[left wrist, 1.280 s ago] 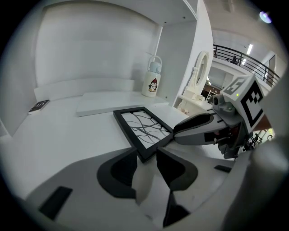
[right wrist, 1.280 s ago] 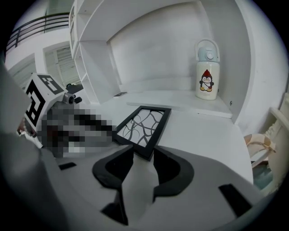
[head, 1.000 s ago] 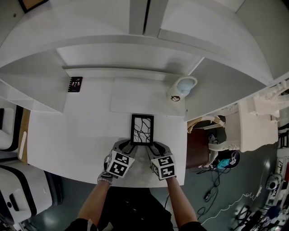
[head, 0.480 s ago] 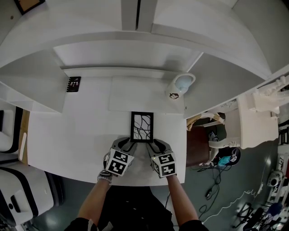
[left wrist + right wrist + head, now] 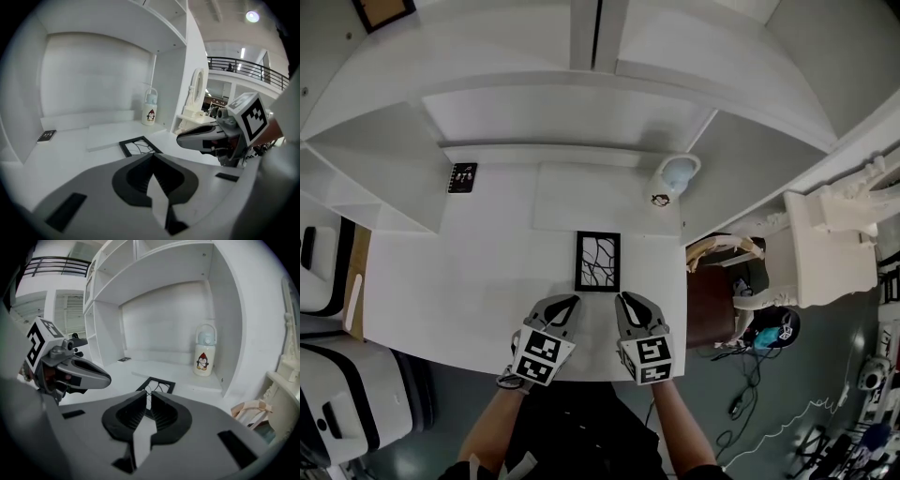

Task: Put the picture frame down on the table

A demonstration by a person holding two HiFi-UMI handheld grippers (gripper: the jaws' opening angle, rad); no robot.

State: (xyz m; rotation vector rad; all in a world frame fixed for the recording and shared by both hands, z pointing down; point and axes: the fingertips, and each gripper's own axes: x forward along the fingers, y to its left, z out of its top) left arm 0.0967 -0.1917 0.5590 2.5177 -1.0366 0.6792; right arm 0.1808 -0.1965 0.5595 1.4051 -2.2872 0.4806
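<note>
The black picture frame (image 5: 597,262) with a branching line pattern lies flat on the white table (image 5: 469,281), nothing touching it. It also shows ahead of the jaws in the left gripper view as the frame (image 5: 139,146) and in the right gripper view as the frame (image 5: 156,385). My left gripper (image 5: 569,302) hangs above the table's near edge, short of the frame; its jaws have just been closing and now meet at the tips (image 5: 152,154), empty. My right gripper (image 5: 624,300) is beside it; its jaws have just been closing to a thin slit (image 5: 148,393), nothing between them.
A white penguin bottle (image 5: 675,178) stands at the back right under the shelf. A small black card (image 5: 461,177) lies at the back left. A low white board (image 5: 605,199) lies behind the frame. A wooden chair (image 5: 722,300) sits past the table's right edge.
Both grippers have pulled back from the frame's near corners toward the person and lifted. Their jaws have closed. The frame stays flat where it lay.
</note>
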